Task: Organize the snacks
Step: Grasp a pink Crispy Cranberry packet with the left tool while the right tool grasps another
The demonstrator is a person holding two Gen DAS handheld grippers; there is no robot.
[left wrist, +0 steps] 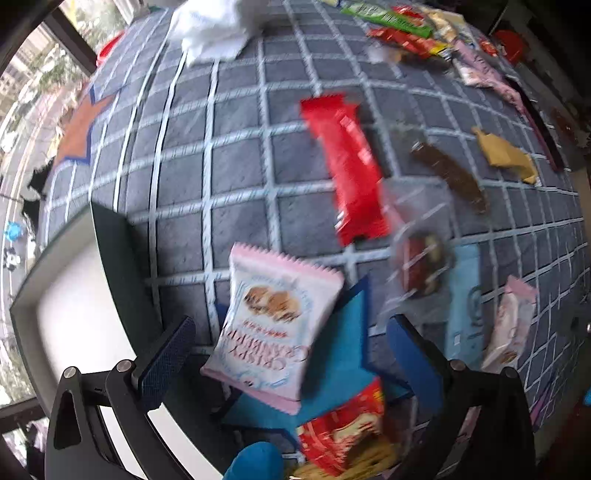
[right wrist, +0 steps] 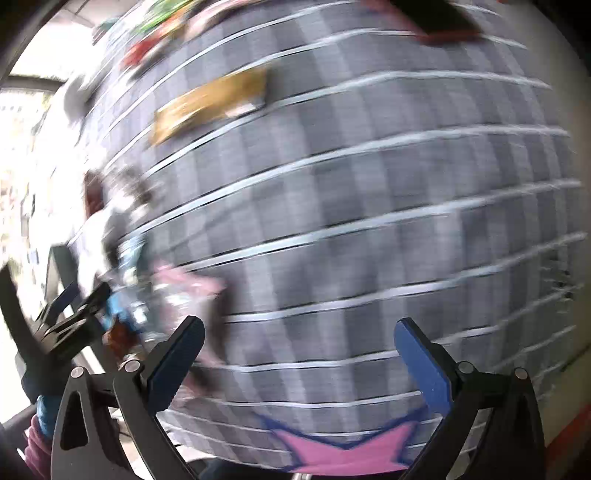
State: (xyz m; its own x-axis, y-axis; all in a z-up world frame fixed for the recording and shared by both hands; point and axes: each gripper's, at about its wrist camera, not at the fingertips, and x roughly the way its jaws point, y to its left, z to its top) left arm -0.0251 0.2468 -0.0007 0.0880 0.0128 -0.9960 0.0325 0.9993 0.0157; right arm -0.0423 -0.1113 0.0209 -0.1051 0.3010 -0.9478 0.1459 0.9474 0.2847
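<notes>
Grey checked cloth [left wrist: 236, 155] with white grid lines covers the surface, and windows run along its left edge.

Left to right in the left wrist view:
- White-lined bin [left wrist: 79, 306] with a dark rim sits at the left edge of the surface. We read it as the drop target for sorting, but can't confirm.
- Our left gripper [left wrist: 291, 354] has its fingers spread wide, holding nothing. The pink cracker pack [left wrist: 273, 325] lies flat between them and a little ahead, partly over a blue star print [left wrist: 340, 369]. The spread looks sized to straddle that pack, so we judge it's the next pick.
- Red-and-yellow snack bag [left wrist: 347, 432] is just below the pack, close to the camera.
- Long red wrapper [left wrist: 351, 166] is further out, then a brown bar [left wrist: 450, 177], a tan wrapper [left wrist: 506, 155], a light blue packet [left wrist: 463, 302] and another pink pack [left wrist: 509, 325].
- Snack pile [left wrist: 413, 33] along the far right edge looks like a group already gathered.

The right wrist view is heavily motion-blurred. Our right gripper [right wrist: 299, 354] is also wide and empty, over bare cloth with a pink star print [right wrist: 347, 450] below it. It catches the left tool from the side at frame left, plus a gold wrapper [right wrist: 210, 107] further out. Individual packs are only legible from the left camera. The pink star shows only from the right.
</notes>
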